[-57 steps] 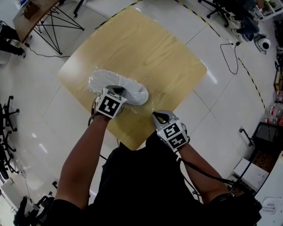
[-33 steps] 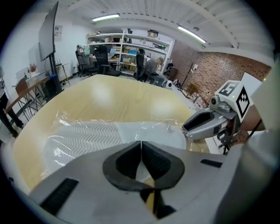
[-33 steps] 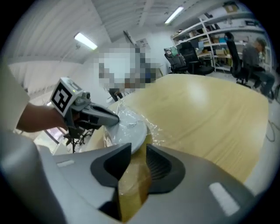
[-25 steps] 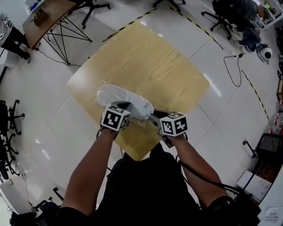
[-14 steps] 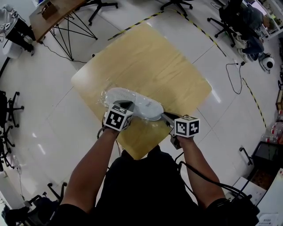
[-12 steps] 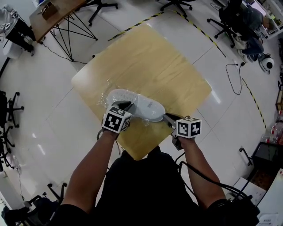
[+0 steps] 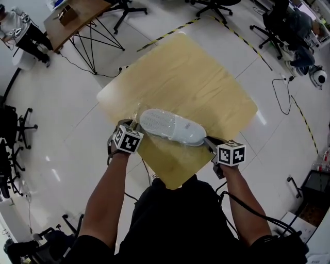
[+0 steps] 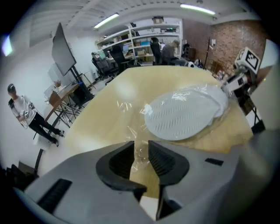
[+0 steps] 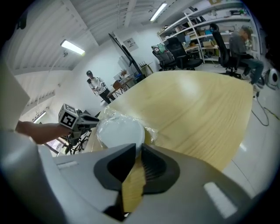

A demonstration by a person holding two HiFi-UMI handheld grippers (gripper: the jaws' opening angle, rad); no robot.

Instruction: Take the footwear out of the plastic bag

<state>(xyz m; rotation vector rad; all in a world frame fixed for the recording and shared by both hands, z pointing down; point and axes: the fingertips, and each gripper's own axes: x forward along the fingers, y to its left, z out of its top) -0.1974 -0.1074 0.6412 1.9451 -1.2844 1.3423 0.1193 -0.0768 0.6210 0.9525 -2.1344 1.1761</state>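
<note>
The left gripper [image 8: 140,143] has moved left, off the shoe [image 7: 172,127], and its fingers have just been opening; they are apart now, with loose film of the plastic bag [image 8: 141,154] between them. The right gripper [image 9: 138,145] has its fingers clamped on the right end of the shoe. The shoe lies near the table's [image 7: 196,72] near edge, more to the right than before. Around is a white floor [image 7: 62,134]. A second table [image 7: 77,15] and a person [image 8: 26,113] are at the far left, and shelves [image 8: 144,39] stand behind.

White slipper [image 7: 172,127] with ridged sole, clear glossy plastic bag [image 7: 136,114], pale yellow wood-grain table [image 7: 196,77].
</note>
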